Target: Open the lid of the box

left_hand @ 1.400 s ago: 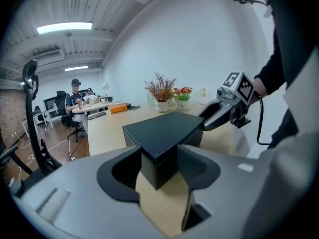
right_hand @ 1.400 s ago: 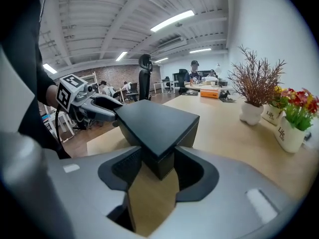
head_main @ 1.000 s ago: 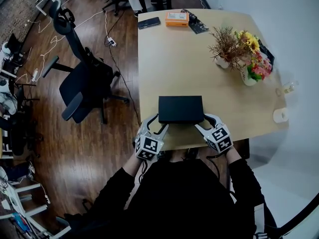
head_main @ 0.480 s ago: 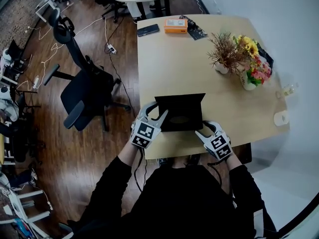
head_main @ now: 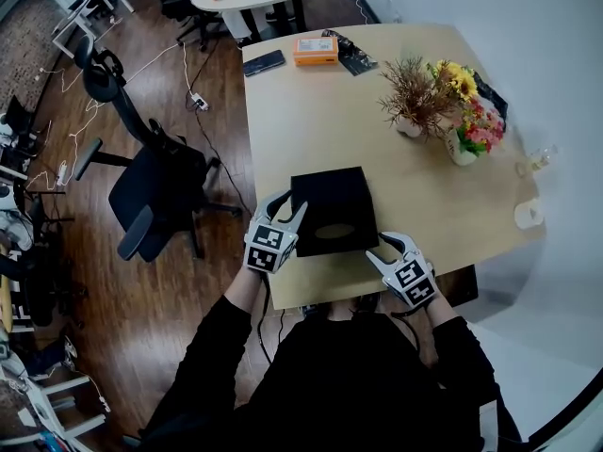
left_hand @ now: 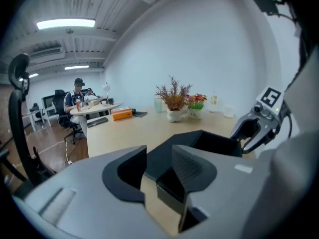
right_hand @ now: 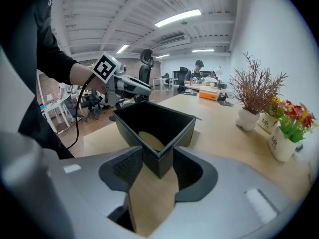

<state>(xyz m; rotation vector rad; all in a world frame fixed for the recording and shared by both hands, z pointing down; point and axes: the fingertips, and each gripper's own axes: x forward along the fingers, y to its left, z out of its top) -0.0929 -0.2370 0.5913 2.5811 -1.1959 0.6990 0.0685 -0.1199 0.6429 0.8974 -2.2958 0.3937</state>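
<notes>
Straight ahead of you, at the near edge of the tabletop [head_main: 311,111], the black box [head_main: 325,196] sits between both tongs. It looks roughly square from above, so there's no real long axis. Left tongs [head_main: 285,205] are further up, on its left wall, easing apart with the black edge between them and a gap showing. Right tongs [head_main: 384,246] are closing on the near right corner, wedged between the pads. A second ago the top was flat and closed, with both tongs at the near corners. Now you're looking into the dark inside, so I'd call the lid up.
</notes>
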